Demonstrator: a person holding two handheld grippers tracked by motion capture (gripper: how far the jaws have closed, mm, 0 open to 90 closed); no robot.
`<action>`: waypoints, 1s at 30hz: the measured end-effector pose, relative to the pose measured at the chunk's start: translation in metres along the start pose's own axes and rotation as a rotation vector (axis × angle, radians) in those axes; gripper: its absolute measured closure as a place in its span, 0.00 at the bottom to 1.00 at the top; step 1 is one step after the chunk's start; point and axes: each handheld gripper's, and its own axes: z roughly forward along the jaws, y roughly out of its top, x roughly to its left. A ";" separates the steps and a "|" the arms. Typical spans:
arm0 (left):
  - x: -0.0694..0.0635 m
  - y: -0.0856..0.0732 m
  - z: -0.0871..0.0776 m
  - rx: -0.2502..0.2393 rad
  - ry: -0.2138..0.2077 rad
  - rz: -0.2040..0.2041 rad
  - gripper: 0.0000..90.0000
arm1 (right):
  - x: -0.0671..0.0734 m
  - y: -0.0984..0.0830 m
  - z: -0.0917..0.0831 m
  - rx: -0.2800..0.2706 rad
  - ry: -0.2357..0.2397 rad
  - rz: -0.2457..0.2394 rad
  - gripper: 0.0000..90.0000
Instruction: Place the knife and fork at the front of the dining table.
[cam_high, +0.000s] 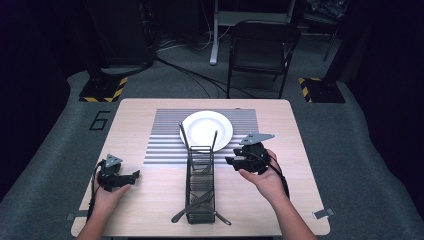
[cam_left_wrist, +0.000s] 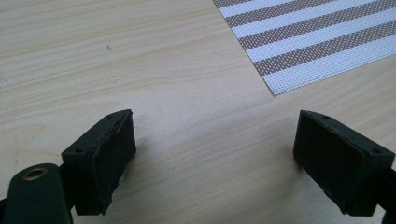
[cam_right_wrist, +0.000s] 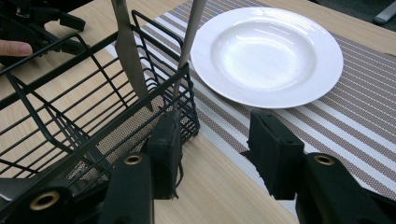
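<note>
— Black jaws of the right gripper (cam_right_wrist: 212, 154) stand nearest in the right gripper view, partly spread with bare table between them. Nothing is pinched.

— So what is it going for?

— My guess is the cutlery in the wire basket (cam_right_wrist: 93, 116). A knife (cam_right_wrist: 128, 51) and a second utensil (cam_right_wrist: 187, 42) lean up out of the basket's far end, handles down inside and tips rising toward the white plate (cam_right_wrist: 266, 51) on the striped placemat (cam_right_wrist: 355, 135).

— Which way do they lie from the fingers?

— Ahead and to the left of the jaws as that camera sees it. One pad sits just beside the basket's end wall, right below the second utensil's shaft. Its long axis runs steeply upward, tilted toward the plate, so the jaws would have to rise and close across it.

— And the other hand?

— From above, the left gripper (cam_high: 131, 176) rests well apart on the table's left side, jaws wide over bare wood. The right gripper (cam_high: 232, 161) is far nearer, just beside the basket (cam_high: 200, 185).
</note>
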 end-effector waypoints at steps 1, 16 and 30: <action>0.000 0.000 0.000 0.000 0.000 -0.001 0.14 | 0.000 0.001 0.001 0.000 0.001 0.000 0.61; 0.000 0.000 0.000 0.001 0.000 -0.001 0.14 | 0.003 0.018 0.018 -0.001 0.045 0.013 0.66; 0.000 0.000 0.000 0.000 0.000 0.000 0.14 | 0.011 0.033 0.038 0.001 0.057 -0.002 0.62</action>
